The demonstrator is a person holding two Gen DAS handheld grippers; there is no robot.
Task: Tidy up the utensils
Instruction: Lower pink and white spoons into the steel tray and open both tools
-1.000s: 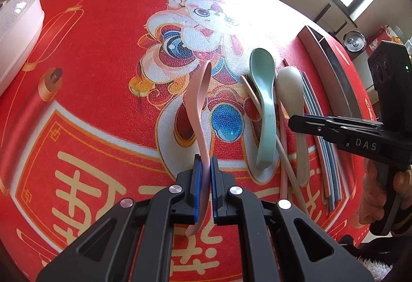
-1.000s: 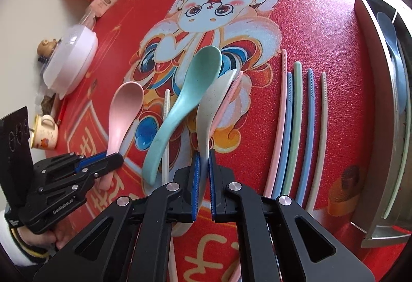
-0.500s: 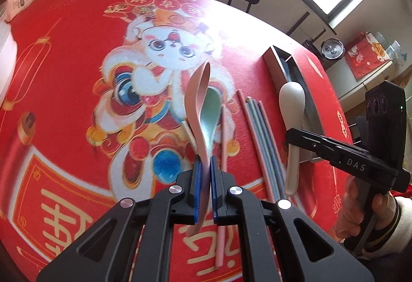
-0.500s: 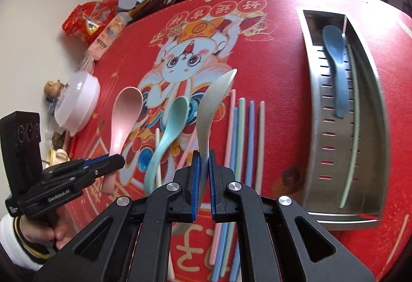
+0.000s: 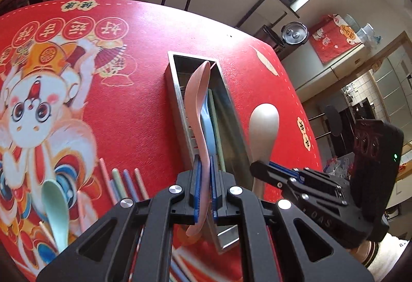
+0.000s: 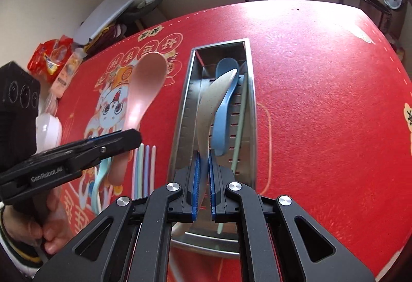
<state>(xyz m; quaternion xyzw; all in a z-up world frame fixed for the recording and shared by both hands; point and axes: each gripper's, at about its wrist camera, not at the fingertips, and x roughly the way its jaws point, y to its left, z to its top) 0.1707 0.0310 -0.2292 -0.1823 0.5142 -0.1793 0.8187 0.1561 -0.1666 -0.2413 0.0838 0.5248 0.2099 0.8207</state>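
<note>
Both tools clamped on spoons, left tool [image 5: 204, 186] holding the pink spoon [image 5: 197, 112] and right tool [image 6: 203, 185] the beige spoon [image 6: 208, 112], poised over the steel tray [image 6: 184, 112] directly ahead, and crowding there could knock bowls together, spilling one onto the counter [image 6: 322, 101].

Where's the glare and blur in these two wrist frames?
Left wrist: window glare washes out the tablecloth at its far edge; the printed cartoon at left is smeared, while the pink spoon stays sharp. Right wrist: glare on the far cloth, a shiny spot on the pink spoon, and fisheye bending of the metal tray.
</note>
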